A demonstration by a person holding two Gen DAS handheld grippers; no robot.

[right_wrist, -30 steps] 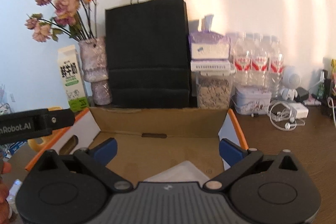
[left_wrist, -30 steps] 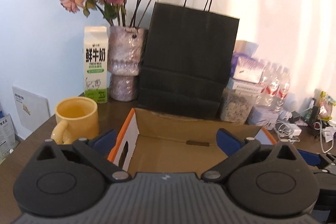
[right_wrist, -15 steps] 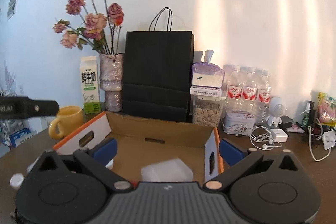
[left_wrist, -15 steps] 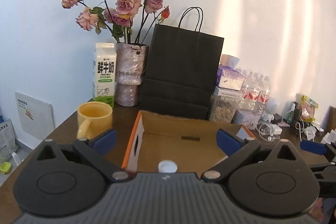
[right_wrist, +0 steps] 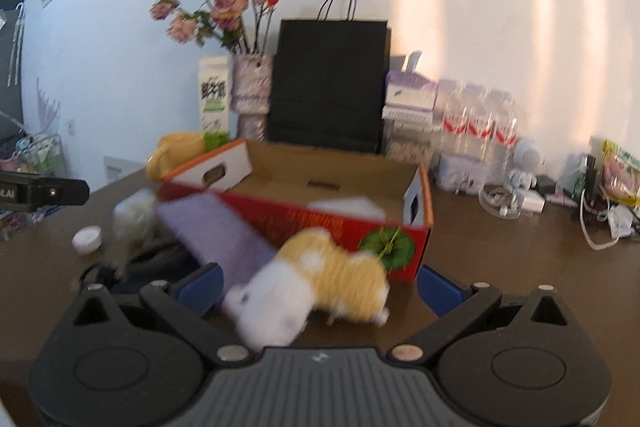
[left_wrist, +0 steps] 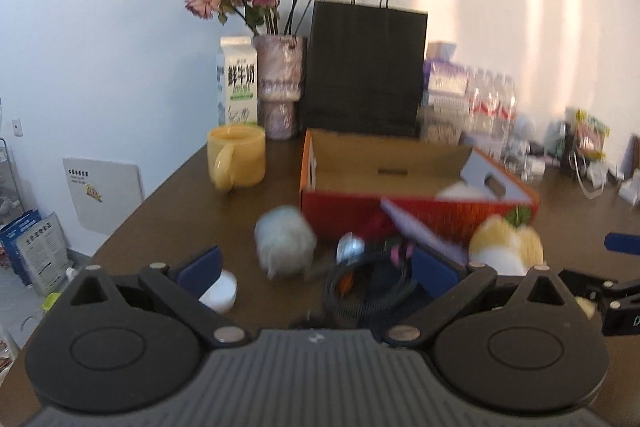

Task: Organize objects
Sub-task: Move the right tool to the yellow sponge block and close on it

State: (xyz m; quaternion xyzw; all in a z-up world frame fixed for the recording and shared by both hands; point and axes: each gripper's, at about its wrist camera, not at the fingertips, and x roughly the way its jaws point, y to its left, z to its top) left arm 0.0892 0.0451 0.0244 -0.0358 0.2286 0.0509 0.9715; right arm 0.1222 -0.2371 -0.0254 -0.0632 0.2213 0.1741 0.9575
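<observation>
Right wrist view: one yellow-and-white plush toy (right_wrist: 316, 283) lies on the brown table (right_wrist: 520, 267) before one red-sided open cardboard box (right_wrist: 304, 203), between the spread-apart jaws of the right hand-held gripper (right_wrist: 318, 287). Left hand-held gripper (left_wrist: 316, 269) likewise gapes empty, near one white jar lid (left_wrist: 219, 291) and one yellow mug (left_wrist: 237, 162).

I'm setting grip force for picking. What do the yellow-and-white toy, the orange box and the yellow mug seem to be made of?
Toy: soft plush, going by its fuzzy outline, though motion blur adds to that.
Box: cardboard, with a plain brown inside and a printed red-orange outside.
Mug: probably glazed ceramic, smooth with thick walls; plastic can't be excluded.
</observation>
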